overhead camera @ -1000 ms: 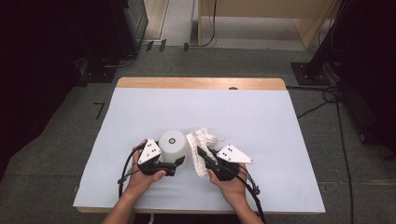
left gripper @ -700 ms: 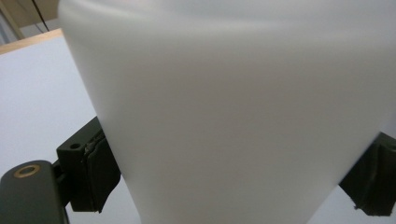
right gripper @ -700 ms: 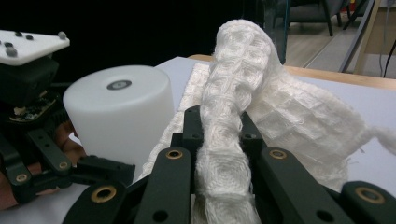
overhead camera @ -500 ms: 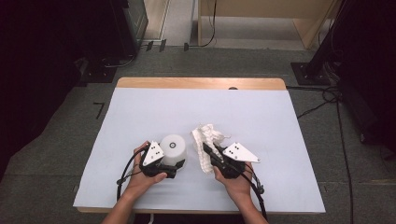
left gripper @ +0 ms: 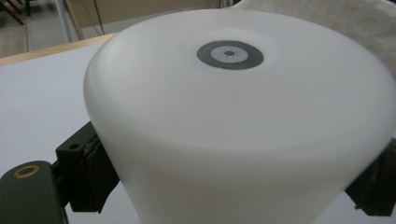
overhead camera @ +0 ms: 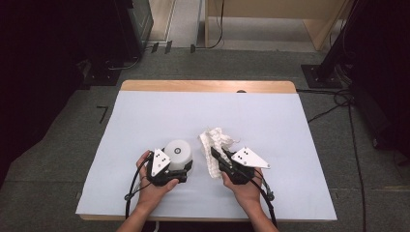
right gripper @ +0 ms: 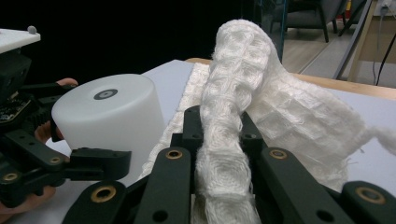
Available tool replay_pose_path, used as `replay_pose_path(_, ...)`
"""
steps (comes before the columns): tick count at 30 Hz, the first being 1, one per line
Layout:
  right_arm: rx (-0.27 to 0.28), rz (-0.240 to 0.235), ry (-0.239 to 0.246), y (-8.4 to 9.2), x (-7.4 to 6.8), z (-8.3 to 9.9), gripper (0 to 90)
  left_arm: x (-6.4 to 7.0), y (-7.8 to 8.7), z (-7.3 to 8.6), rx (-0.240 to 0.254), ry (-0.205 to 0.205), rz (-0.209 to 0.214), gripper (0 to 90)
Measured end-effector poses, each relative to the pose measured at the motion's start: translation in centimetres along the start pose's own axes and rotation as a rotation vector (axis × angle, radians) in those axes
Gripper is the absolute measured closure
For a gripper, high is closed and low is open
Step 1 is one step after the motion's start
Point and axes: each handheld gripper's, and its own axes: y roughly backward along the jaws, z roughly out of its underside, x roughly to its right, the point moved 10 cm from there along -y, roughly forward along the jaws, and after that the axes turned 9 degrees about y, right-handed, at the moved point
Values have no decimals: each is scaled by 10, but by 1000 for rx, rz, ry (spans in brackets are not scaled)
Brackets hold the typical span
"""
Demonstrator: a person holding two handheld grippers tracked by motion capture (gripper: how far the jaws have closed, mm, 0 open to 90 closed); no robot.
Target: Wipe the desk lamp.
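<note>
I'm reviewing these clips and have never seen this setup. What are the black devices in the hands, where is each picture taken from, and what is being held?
A person holds two hand-held two-jaw grippers. The high view looks down on the pale blue table. Each gripper view comes from a camera riding on that gripper. The left gripper clamps a white, smooth plastic cylinder with a grey ring on top, its pads pressing both sides. The right gripper is shut on a white waffle-weave cloth, which rises bunched between its jaws and drapes onto the table.

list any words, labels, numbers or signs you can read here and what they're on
None: no readable text in any view.
White cylinder: only a grey ring mark on top, no lettering.
White cloth: plain weave.
</note>
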Motion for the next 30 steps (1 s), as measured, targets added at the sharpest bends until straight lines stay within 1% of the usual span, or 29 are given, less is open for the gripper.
replay_pose_path(2,4,-2,0,0,-1,-1,796,-1,1,-1,-2,13,16,88)
replay_pose_path(4,8,-8,0,1,-2,-3,796,-4,2,-2,-11,29,46,89)
replay_pose_path(5,15,-7,4,2,-3,-5,795,-4,2,-3,-9,53,75,89)
replay_pose_path(6,18,-7,3,2,-4,-7,795,-3,4,-5,-5,72,116,89)
replay_pose_path(7,26,-13,10,3,-6,-10,796,-1,7,-8,7,88,171,89)
replay_pose_path(8,35,-18,11,4,-8,-13,796,2,8,-10,9,85,205,89)
replay_pose_path(9,38,-22,14,5,-10,-15,796,8,11,-13,12,65,250,89)
replay_pose_path(10,50,-28,19,6,-13,-19,796,12,12,-14,14,51,267,89)
replay_pose_path(12,61,-36,22,8,-18,-24,796,24,15,-17,16,3,298,89)
replay_pose_path(13,69,-37,33,8,-21,-26,797,29,16,-18,18,-3,310,89)
replay_pose_path(15,74,-48,37,9,-27,-28,797,38,18,-20,19,-24,342,89)
replay_pose_path(16,72,-51,45,8,-30,-28,797,41,19,-21,23,-28,353,90)
replay_pose_path(18,65,-51,46,6,-34,-26,800,43,21,-23,29,-29,357,90)
replay_pose_path(19,64,-40,40,5,-33,-25,800,42,22,-24,34,-25,360,89)
replay_pose_path(21,52,-45,19,3,-33,-21,800,39,25,-29,48,-4,370,90)
replay_pose_path(24,20,-52,14,-3,-36,-12,800,32,30,-36,70,21,369,90)
replay_pose_path(25,10,-57,12,-4,-37,-9,800,30,31,-38,76,24,369,90)
replay_pose_path(27,-14,-72,-1,-9,-40,-1,800,25,34,-42,90,42,367,90)
replay_pose_path(30,-48,-86,3,-14,-43,8,798,21,35,-43,93,44,364,90)
